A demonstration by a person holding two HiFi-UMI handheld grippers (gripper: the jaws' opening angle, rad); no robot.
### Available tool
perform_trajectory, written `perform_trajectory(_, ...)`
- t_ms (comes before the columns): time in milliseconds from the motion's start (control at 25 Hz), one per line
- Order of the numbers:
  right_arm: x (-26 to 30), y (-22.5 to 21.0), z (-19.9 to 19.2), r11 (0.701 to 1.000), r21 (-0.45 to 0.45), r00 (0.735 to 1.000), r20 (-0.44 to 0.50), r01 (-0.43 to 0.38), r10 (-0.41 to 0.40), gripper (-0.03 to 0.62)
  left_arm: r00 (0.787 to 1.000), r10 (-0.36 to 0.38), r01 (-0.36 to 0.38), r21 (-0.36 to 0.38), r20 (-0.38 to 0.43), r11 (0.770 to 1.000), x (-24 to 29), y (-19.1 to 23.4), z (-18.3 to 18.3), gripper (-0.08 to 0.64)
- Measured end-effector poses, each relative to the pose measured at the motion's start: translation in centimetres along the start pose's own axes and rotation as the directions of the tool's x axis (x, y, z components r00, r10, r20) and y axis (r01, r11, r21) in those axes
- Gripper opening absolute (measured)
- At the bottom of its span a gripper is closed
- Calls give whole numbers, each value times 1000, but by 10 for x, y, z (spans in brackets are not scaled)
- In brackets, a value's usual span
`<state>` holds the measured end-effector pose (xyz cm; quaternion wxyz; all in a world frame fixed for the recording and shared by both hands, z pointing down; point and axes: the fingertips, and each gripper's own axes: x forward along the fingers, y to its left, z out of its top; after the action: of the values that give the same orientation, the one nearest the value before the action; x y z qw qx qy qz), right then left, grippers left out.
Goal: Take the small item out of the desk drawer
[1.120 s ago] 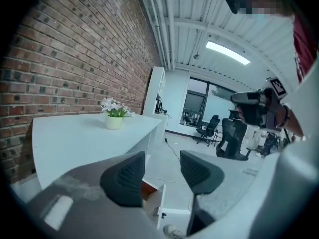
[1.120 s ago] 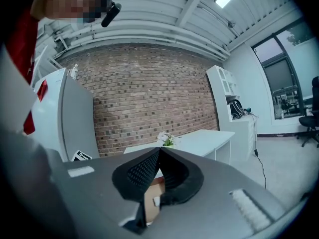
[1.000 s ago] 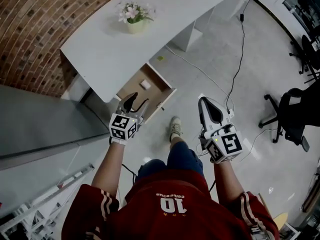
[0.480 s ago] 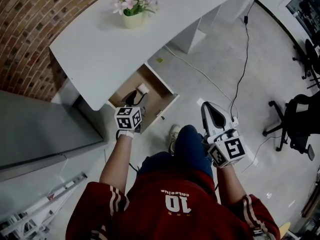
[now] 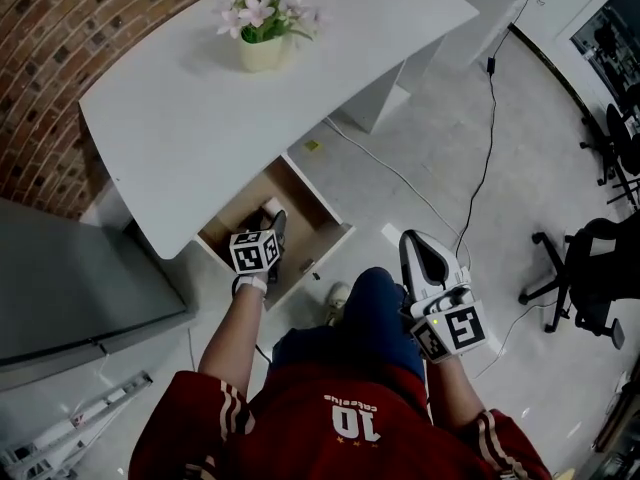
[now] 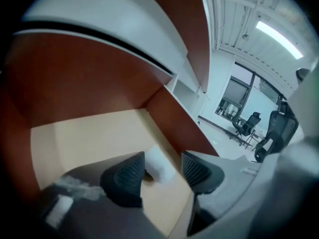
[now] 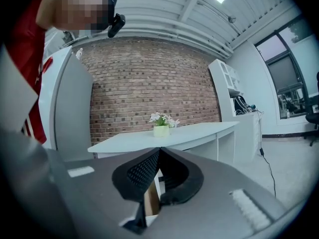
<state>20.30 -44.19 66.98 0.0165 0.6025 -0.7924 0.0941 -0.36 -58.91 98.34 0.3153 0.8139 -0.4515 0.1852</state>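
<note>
Operator and rig, appearance only.
Red shirt (image 5: pixel 340 413) with a white "10" and small white print on the front, and white stripes on the short sleeves (image 5: pixel 229 404). Blue trousers (image 5: pixel 375 303), pale shoe (image 5: pixel 337 295). Left gripper (image 5: pixel 277 218): dark shell, with left cube (image 5: pixel 254 251) in white carrying black square markers. Right gripper (image 5: pixel 408 238): white shell, black inner face, with right cube (image 5: pixel 452 328) marked the same way. Left pads (image 6: pixel 128 172) are black with a ribbed grid texture, on grey bodies. Right pads (image 7: pixel 142 169) are the same.
</note>
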Motion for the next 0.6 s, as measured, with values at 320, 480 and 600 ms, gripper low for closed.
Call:
perform_trajectory(320,9,-15,-10,1000,-9,1000,14,6,-6,3,999,21,-23,-70,-36,997,36,13,-15,224)
perform_trajectory(480,7,-13,3,1000,-9,1000,1,10,-10,2,998,15,-18,-42,-66,999,30,5,-13,170)
perform_trajectory(600,0,-8,21,1000,-6,1000,-8,12,-12,2,997,9,-8,13,-71,1000,10,-6,0,166)
